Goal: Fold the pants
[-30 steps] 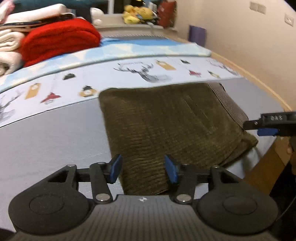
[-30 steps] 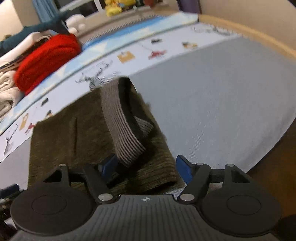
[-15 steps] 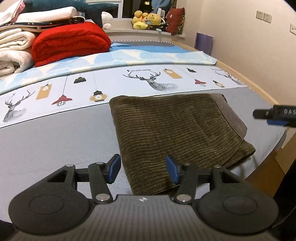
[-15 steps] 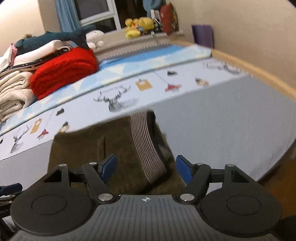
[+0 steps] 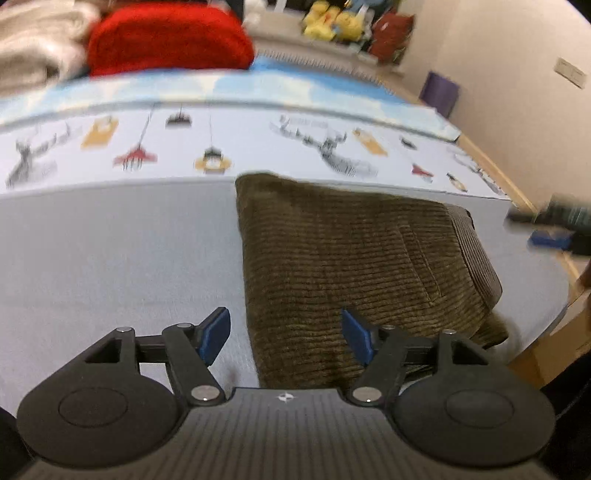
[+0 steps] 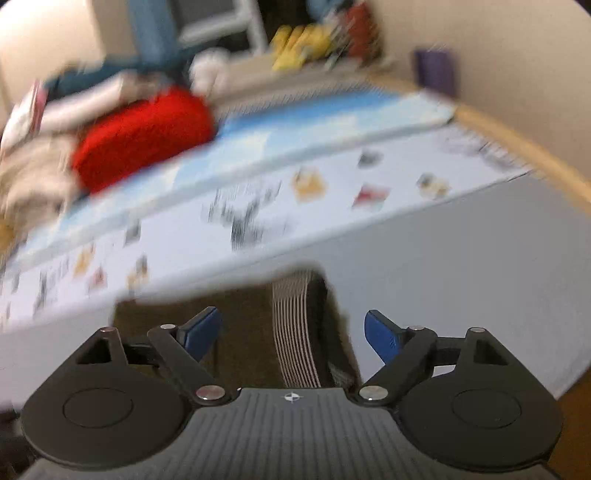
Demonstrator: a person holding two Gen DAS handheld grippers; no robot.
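The olive-brown corduroy pants lie folded in a flat rectangle on the grey bed sheet, with the striped waistband at their right end. My left gripper is open and empty, above the near left corner of the pants. My right gripper is open and empty, above the waistband end of the pants. The right gripper also shows blurred in the left wrist view, right of the pants.
A printed deer-pattern sheet covers the bed behind the pants. A red blanket and pale folded linens are stacked at the back left. Plush toys sit on a ledge. The wooden bed edge and wall run along the right.
Both grippers have pulled back and up from the pants, still open. The right wrist view is now motion-blurred and shows less of the pants. The pants lie unmoved.
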